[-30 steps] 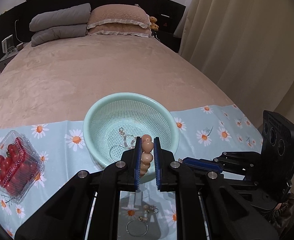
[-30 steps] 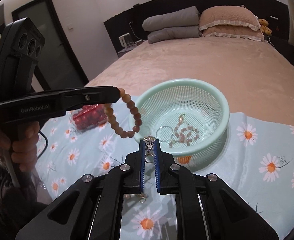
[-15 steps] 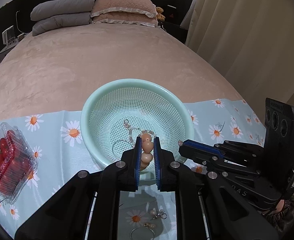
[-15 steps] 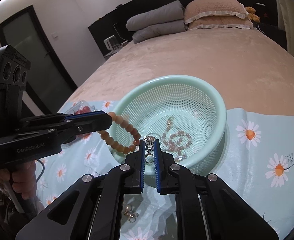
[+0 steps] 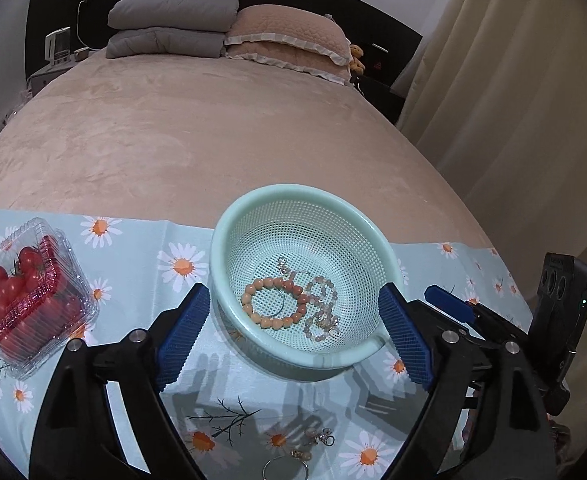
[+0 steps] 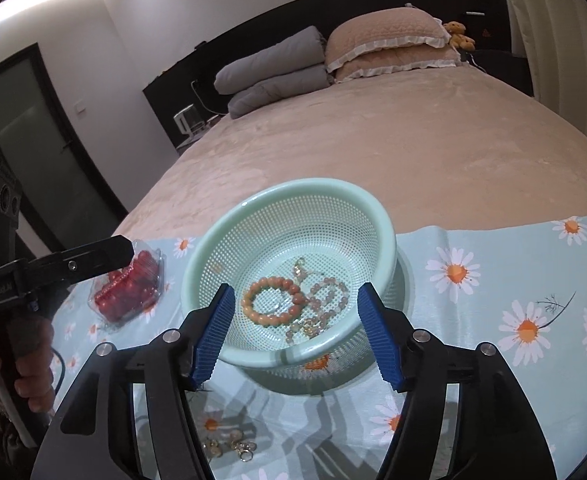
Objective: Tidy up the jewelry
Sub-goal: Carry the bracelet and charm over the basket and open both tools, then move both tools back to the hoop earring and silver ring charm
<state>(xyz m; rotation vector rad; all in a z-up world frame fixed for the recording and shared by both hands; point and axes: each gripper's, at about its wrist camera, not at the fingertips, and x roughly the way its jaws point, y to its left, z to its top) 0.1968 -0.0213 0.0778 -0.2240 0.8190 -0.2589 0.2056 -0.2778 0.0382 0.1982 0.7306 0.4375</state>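
A mint green mesh basket (image 5: 229, 216) (image 6: 293, 184) stands on the daisy cloth. An orange bead bracelet (image 5: 273, 304) (image 6: 271, 300) lies flat in it, beside a pale bead bracelet (image 5: 321, 308) (image 6: 325, 300) and a thin chain. My left gripper (image 5: 293, 292) hangs over the basket's near rim, its jaws opening with nothing held between them. My right gripper (image 6: 296, 292) also hovers at the near rim, jaws opening and empty. Small earrings (image 5: 317, 438) (image 6: 229, 448) and a thin hoop (image 5: 285, 470) lie on the cloth under the grippers.
A clear box of cherry tomatoes (image 5: 25, 296) (image 6: 129, 288) sits left of the basket. Behind the cloth stretches a beige bed (image 5: 213, 120) with pillows at its head. A curtain (image 5: 513, 100) hangs to the right. A hand (image 6: 33, 360) grips the left tool's handle.
Both grippers went from shut to wide open. The orange bracelet dropped out of the left one into the basket. The small metal trinket is gone from the right one's jaws. Both moved closer to the basket.
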